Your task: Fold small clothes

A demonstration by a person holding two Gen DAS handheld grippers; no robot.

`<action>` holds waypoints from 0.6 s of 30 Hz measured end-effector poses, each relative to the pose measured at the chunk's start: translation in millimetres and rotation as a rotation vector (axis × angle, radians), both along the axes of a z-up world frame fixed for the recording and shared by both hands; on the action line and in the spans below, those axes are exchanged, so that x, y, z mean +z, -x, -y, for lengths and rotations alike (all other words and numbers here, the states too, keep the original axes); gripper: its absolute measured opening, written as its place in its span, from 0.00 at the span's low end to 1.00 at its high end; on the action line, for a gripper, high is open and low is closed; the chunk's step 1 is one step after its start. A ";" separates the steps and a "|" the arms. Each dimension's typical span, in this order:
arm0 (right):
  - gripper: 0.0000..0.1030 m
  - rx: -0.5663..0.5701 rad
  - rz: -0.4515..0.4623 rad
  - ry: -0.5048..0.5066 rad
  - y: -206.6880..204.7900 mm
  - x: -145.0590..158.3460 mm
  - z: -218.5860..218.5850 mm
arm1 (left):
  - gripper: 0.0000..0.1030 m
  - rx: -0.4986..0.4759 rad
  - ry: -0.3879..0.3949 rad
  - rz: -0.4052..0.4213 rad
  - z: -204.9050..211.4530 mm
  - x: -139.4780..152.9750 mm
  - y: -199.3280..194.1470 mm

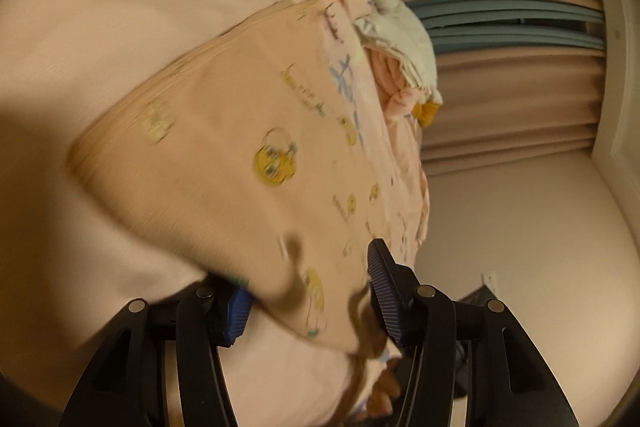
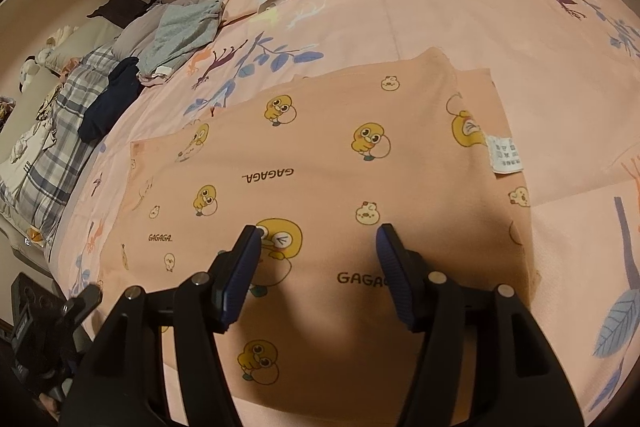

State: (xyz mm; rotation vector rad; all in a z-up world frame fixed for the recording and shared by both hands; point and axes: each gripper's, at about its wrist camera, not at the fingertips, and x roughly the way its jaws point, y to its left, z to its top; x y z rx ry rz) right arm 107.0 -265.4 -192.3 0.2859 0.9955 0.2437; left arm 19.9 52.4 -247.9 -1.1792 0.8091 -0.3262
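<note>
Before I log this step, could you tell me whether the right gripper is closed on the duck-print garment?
No, the right gripper is open, its fingers spread apart above the duck-print garment lying flat on the bedspread.

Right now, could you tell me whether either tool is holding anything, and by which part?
The right tool is open above the duck-print garment, holding nothing. The left tool also looks open; garment cloth drapes between its fingers.

- "GAGAGA" is printed several times in dark letters on the peach cotton garment with yellow duck prints [image 2: 320, 163].
- The white sewn-in care label [image 2: 505, 154] carries print too small to read.
</note>
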 end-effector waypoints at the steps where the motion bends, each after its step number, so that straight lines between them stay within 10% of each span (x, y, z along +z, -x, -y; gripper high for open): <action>1: 0.60 0.001 0.001 0.000 0.1 0.2 -0.6 | 0.51 0.003 -0.024 0.007 2.3 2.3 -2.7; 5: 0.60 -0.003 0.011 -0.020 3.0 2.2 0.4 | 0.47 0.067 -0.228 0.017 12.1 16.2 -13.4; 9: 0.29 0.090 0.029 -0.171 9.0 12.6 1.4 | 0.31 0.159 -0.405 0.005 14.1 14.3 -13.5; 13: 0.19 0.209 0.019 -0.297 11.1 8.7 -11.9 | 0.16 0.199 -0.551 0.035 23.5 15.7 -18.3; 18: 0.00 0.152 -0.125 -0.302 0.2 -31.3 -13.6 | 0.08 0.169 -0.574 0.125 31.9 35.3 -23.6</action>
